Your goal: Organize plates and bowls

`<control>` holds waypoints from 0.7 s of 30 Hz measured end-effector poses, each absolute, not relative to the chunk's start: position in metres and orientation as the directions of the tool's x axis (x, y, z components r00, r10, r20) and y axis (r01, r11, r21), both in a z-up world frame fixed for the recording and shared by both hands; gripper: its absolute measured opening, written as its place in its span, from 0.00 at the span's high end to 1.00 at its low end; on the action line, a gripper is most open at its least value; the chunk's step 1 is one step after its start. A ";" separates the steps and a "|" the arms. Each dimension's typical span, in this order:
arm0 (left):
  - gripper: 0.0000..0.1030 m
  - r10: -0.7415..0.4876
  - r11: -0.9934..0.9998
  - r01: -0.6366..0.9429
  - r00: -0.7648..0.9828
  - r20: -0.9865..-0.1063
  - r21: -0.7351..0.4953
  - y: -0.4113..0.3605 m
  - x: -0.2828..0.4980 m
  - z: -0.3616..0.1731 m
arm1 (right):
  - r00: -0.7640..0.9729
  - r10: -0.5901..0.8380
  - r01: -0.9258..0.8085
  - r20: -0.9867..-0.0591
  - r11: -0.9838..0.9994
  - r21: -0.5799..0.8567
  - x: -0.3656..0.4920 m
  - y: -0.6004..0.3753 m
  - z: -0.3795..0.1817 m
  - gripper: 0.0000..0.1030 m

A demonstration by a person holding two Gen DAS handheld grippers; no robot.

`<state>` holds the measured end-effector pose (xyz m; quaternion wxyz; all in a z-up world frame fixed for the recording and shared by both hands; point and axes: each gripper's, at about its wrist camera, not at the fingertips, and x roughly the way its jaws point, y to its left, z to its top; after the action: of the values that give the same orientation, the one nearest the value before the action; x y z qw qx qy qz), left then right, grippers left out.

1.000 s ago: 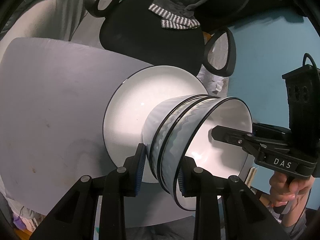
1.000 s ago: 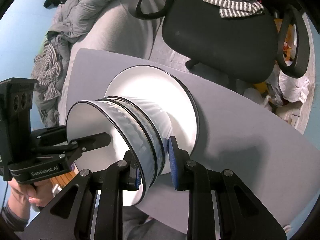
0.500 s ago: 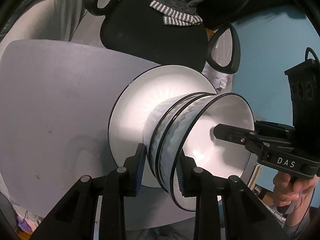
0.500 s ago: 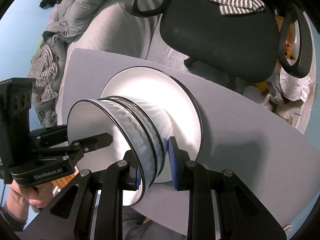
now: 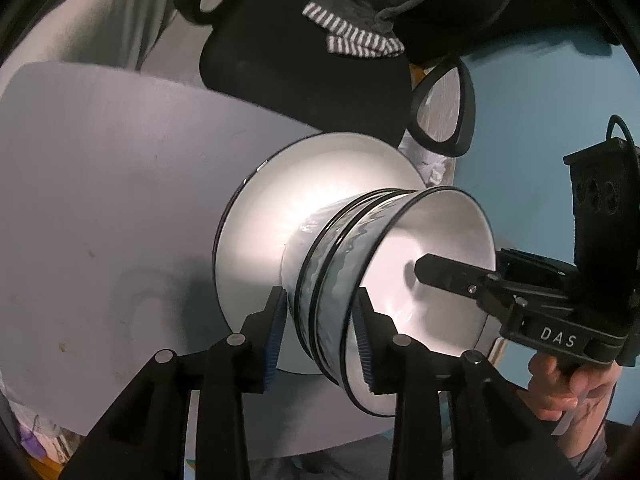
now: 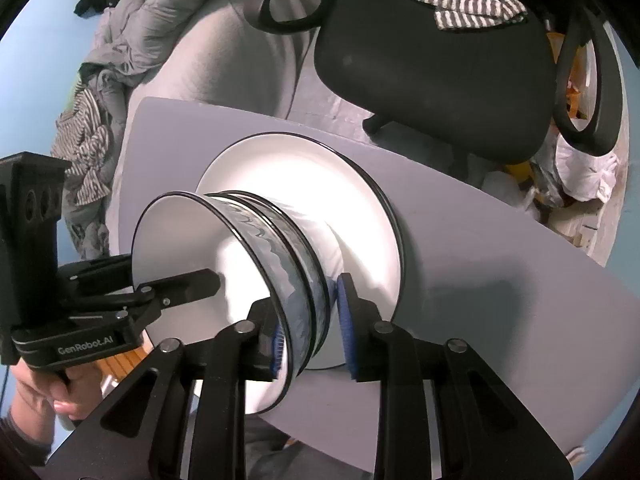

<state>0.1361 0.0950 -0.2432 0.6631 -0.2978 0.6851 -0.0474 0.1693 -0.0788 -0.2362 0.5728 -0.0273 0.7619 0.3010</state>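
I have both grippers on the stack of bowls [image 5: 352,304], which sits on the white plate [image 5: 280,216] with a dark rim, on the grey tabletop [image 5: 100,200].

In the left wrist view, my left gripper [image 5: 320,336] has its jaws straddling the near wall of the nested bowls: one blue pad lies outside against the rippled blue-grey wall, the other inside the top bowl. The pads sit close on the rims, pinching the wall between them. From the right of that view the right gripper [image 5: 532,304] reaches in, one black finger inside the top bowl's white interior, a hand [image 5: 568,376] holding its grip.

In the right wrist view, the right gripper [image 6: 312,328] likewise pinches the bowl wall, the right-hand pad outside beside the plate, the left-hand pad inside the top bowl. At least two, perhaps three, dark-rimmed bowls are nested; I cannot count them for sure. The left gripper [image 6: 120,300] shows at the left, one finger in the bowl.

Beyond the far edge of the tabletop stands a black office chair [image 6: 432,56] with a striped cloth [image 6: 476,4] on it, and crumpled grey bedding [image 6: 160,20] lies far left.
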 end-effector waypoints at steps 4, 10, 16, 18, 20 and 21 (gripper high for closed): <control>0.49 -0.392 0.858 -0.322 0.090 -0.915 -0.399 0.092 0.136 -0.228 | -0.277 0.279 -0.435 -0.920 0.817 0.378 0.167 -0.077 -0.227 0.39; 0.47 -0.291 0.890 -0.321 0.147 -0.945 -0.324 0.091 0.129 -0.202 | -0.154 0.247 -0.459 -0.957 0.840 0.290 0.170 -0.085 -0.202 0.36; 0.38 -0.187 0.903 -0.332 0.272 -0.944 -0.275 0.096 0.116 -0.152 | 0.028 0.223 -0.490 -0.974 0.853 0.181 0.169 -0.093 -0.148 0.36; 0.33 -0.142 0.912 -0.325 0.318 -0.937 -0.249 0.095 0.111 -0.132 | 0.082 0.232 -0.499 -0.969 0.852 0.162 0.169 -0.095 -0.128 0.36; 0.30 -0.103 0.920 -0.321 0.359 -0.928 -0.226 0.093 0.105 -0.111 | 0.123 0.250 -0.498 -0.960 0.852 0.159 0.167 -0.097 -0.110 0.36; 0.29 -0.087 0.923 -0.318 0.376 -0.922 -0.216 0.093 0.102 -0.102 | 0.145 0.262 -0.495 -0.954 0.854 0.159 0.166 -0.100 -0.099 0.36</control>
<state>0.1022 0.0929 -0.1017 0.8092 -0.1826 0.5538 0.0715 0.1660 -0.0997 -0.0990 0.7506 -0.0964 0.6031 0.2521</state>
